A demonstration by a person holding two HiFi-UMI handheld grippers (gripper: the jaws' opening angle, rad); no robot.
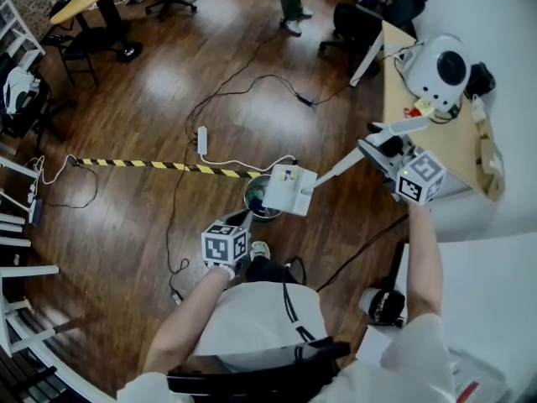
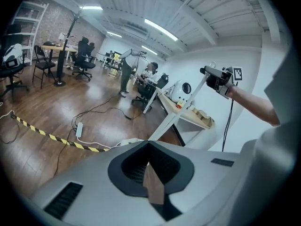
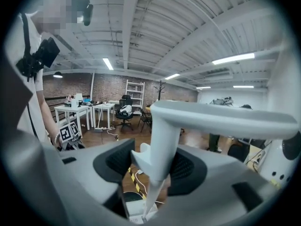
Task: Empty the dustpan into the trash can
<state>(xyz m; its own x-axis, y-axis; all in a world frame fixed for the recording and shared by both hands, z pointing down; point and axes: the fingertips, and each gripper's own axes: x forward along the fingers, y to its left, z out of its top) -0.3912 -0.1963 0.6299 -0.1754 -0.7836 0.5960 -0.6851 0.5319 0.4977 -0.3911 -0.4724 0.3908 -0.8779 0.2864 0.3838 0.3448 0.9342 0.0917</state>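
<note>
My right gripper (image 1: 379,147) clamped on dustpan handle (image 3: 162,140), jaws partway apart round it. White dustpan (image 1: 290,190) at handle's far end, 8 o'clock from that gripper, over 3 o'clock rim of trash can (image 1: 262,201). My left gripper (image 1: 237,222) at 7 o'clock of trash can, jaws closed together, holding nothing. Yellow-black tape (image 1: 159,165) on floor (image 1: 126,225), at trash can's 9 o'clock.
</note>
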